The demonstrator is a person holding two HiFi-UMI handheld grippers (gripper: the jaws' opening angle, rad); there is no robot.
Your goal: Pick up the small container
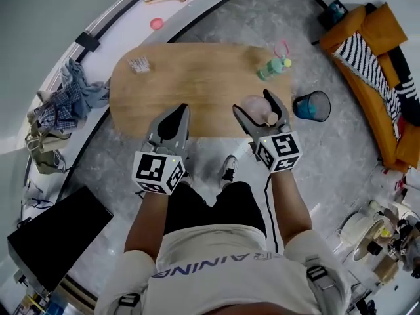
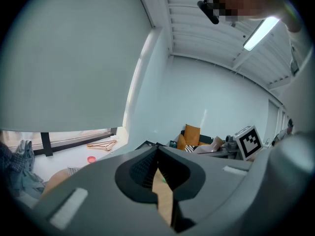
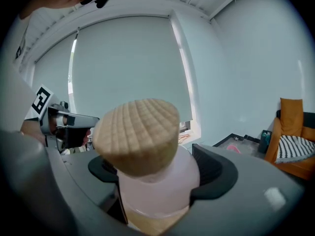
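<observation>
The small container (image 1: 254, 108) is a pale pink jar with a ribbed cork-coloured lid (image 3: 138, 129). It sits between the jaws of my right gripper (image 1: 253, 102), over the near right part of the oval wooden table (image 1: 190, 77). In the right gripper view the jar (image 3: 160, 191) fills the gap of the right gripper (image 3: 157, 173), and both pads press its sides. My left gripper (image 1: 180, 111) hovers over the table's front edge, to the left of the jar. Its jaws (image 2: 157, 151) meet at the tips and hold nothing.
A green bottle (image 1: 272, 67) stands at the table's far right and a small clear object (image 1: 139, 64) at its far left. A blue bin (image 1: 313, 105) and an orange sofa (image 1: 374, 58) are on the right. Clothes (image 1: 65, 100) are piled on the left.
</observation>
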